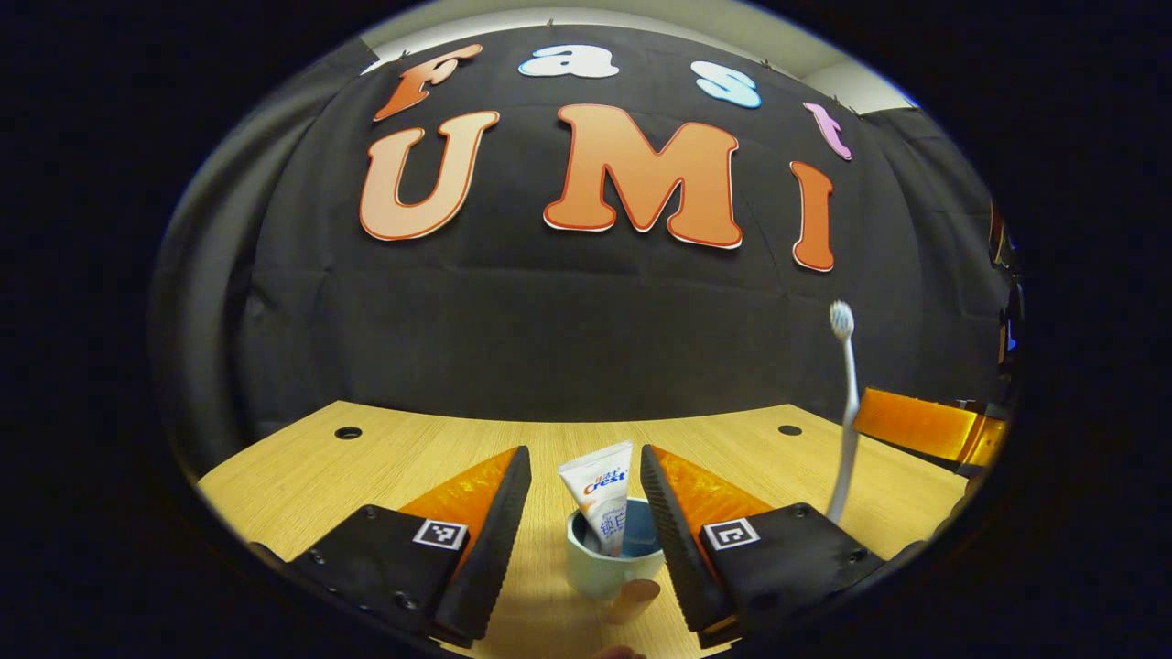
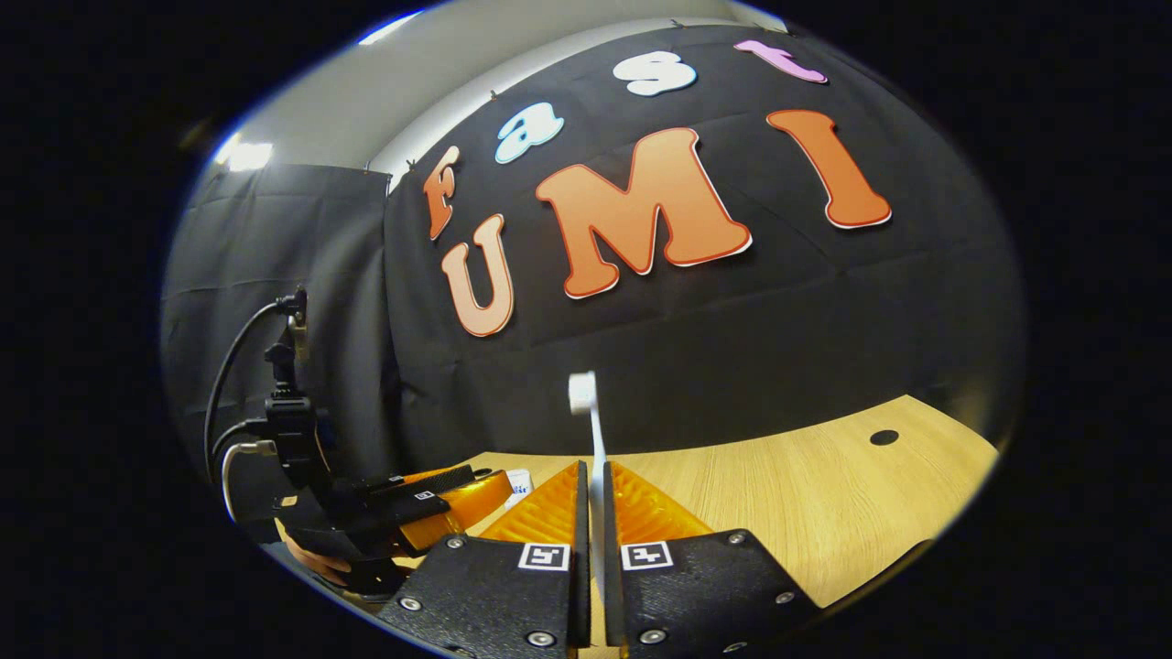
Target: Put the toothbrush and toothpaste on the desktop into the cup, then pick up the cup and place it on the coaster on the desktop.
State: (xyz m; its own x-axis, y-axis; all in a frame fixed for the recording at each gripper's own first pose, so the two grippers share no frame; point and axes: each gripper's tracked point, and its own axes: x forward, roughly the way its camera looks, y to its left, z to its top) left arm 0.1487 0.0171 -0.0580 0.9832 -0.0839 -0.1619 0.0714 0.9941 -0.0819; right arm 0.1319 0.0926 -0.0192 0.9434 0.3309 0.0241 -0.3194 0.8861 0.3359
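Left gripper (image 1: 586, 513): fingers spread wide, gripping nothing; it hovers with one finger on either side of the cup, touching neither cup nor tube.
Toothpaste tube (image 1: 604, 499): stands in the cup, crimped end up, leaning on the rim. That half of the loading looks done, which would explain the released fingers around it.
Cup (image 1: 604, 563): pale mug with a blue inside, resting on the wooden desktop (image 1: 302, 467) between the left fingers.
Round tan thing (image 1: 634, 599): lies at the cup's foot, nearer the camera; possibly the coaster or the mug's handle, I cannot tell which.
Right gripper (image 2: 592, 513): fingers clenched on the toothbrush handle, both pressing it.
Toothbrush (image 2: 591, 430): white, held upright, bristle head at the top. Gripped low on the handle, probably so it can be lowered tail-first into the cup.
Same brush from the left gripper view (image 1: 847, 412): up in the air to one side of the cup, well apart from it, not yet over the mouth.
Step in hand (my reading): bringing the brush to the cup; the carry to the coaster is not yet done.
Risk: the leaning tube narrows the free opening.
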